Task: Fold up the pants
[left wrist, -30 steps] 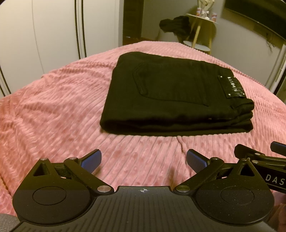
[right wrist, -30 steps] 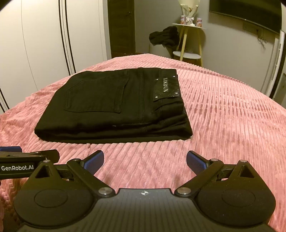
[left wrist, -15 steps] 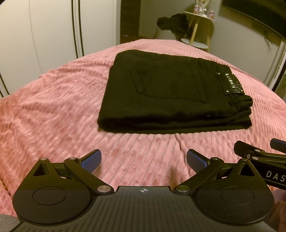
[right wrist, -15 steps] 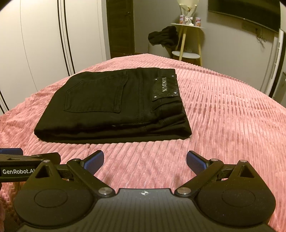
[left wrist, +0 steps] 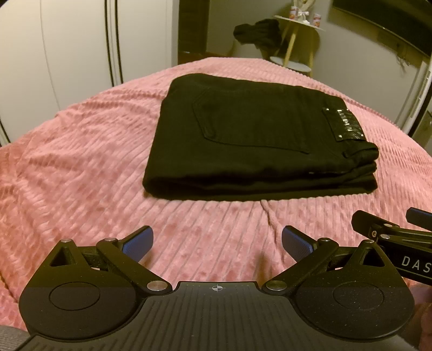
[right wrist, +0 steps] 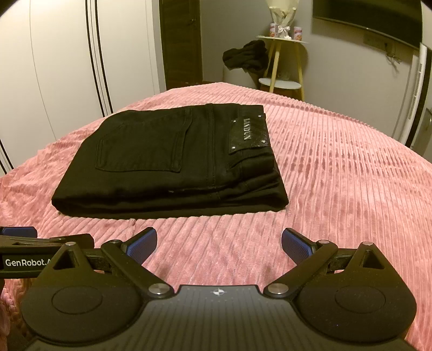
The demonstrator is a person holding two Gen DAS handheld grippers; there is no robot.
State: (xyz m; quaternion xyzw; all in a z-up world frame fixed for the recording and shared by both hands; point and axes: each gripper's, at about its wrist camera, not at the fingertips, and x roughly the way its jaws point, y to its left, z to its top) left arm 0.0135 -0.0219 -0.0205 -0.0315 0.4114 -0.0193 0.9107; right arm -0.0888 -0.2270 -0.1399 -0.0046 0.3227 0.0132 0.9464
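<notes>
Black pants (left wrist: 253,140) lie folded in a neat rectangular stack on the pink ribbed bedspread (left wrist: 81,162), back pocket and shiny brand patch facing up. They also show in the right wrist view (right wrist: 172,162). My left gripper (left wrist: 216,240) is open and empty, held above the bedspread short of the stack's near edge. My right gripper (right wrist: 218,240) is open and empty too, beside the left one and equally short of the pants. Each gripper's side shows at the edge of the other's view.
White wardrobe doors (right wrist: 67,67) stand at the left beyond the bed. A small wooden side table (right wrist: 283,54) with dark clothing draped on it stands behind the bed. A dark screen (right wrist: 372,21) hangs on the right wall.
Both grippers have drawn back slightly from the folded pants and tilted up a little. The pants have not moved. Both stay open.
</notes>
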